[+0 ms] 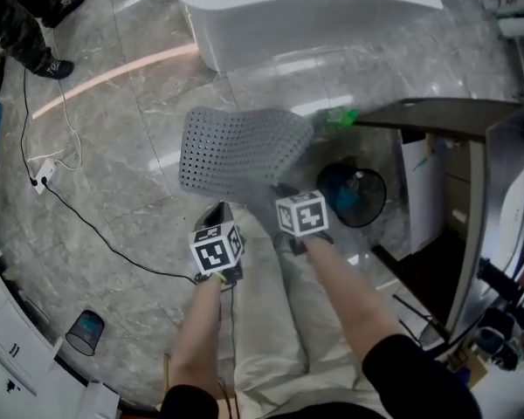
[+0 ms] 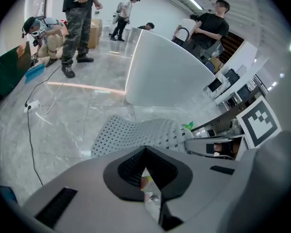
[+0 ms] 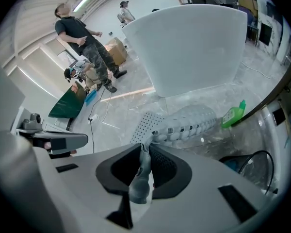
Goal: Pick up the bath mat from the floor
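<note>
While your right gripper (image 3: pixel 144 154) pinches the near edge of the grey perforated bath mat (image 1: pixel 240 147) and your left gripper (image 1: pixel 217 209) looks pressed together on that same edge, the mat is held up before you, drooping away. Beneath it spreads a glossy grey marble floor (image 1: pixel 131 173), with a black cable (image 1: pixel 87 225) trailing at left. Beyond, a green bottle (image 1: pixel 341 118) sits beside a dark counter (image 1: pixel 445 110), then a white curved tub (image 1: pixel 306 7).

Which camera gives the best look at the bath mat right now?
The head view: the bath mat shows nearly whole, spread out above the floor. The left gripper view shows only its far part past the left claw; the right gripper view shows an edge pinched in the right claw, the rest curled.
</note>
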Action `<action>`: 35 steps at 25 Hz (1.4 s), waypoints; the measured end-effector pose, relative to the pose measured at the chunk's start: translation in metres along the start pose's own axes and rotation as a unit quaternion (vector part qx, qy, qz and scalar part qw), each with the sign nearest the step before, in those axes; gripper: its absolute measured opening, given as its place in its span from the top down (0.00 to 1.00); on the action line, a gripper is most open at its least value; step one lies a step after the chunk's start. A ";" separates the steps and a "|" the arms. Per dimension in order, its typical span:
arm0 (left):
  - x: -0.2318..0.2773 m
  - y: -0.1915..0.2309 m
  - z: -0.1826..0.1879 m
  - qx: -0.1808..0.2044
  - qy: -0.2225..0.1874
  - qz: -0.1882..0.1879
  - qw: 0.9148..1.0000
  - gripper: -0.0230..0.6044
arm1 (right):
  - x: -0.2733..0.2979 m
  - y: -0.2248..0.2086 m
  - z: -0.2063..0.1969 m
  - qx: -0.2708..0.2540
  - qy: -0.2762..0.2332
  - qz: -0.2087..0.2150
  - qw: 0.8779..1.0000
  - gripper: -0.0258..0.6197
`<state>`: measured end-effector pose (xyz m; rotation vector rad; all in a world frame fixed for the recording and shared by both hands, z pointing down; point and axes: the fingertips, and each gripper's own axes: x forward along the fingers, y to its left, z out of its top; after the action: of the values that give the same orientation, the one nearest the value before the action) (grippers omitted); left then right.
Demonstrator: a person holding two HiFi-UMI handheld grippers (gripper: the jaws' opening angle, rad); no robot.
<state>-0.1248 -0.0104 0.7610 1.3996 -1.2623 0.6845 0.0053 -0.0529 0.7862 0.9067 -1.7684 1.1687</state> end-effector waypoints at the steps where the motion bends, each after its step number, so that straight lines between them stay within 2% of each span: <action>1: -0.005 -0.002 0.000 -0.002 0.000 0.000 1.000 0.97 | -0.006 0.002 0.001 -0.001 0.000 0.000 1.000 0.87; 26: -0.134 -0.082 0.024 -0.017 -0.033 -0.005 0.999 0.97 | -0.175 0.052 0.032 -0.017 -0.038 0.022 0.999 0.87; 31: -0.167 -0.099 0.024 -0.019 -0.043 -0.004 0.999 0.97 | -0.211 0.066 0.027 -0.025 -0.042 0.026 0.998 0.87; 35: -0.194 -0.113 0.020 -0.021 -0.049 -0.006 0.999 0.97 | -0.240 0.061 0.011 -0.028 -0.040 0.011 0.999 0.87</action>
<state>-0.0769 0.0162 0.5427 1.4190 -1.3371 0.5841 0.0479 -0.0134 0.5454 0.9139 -1.8701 1.1046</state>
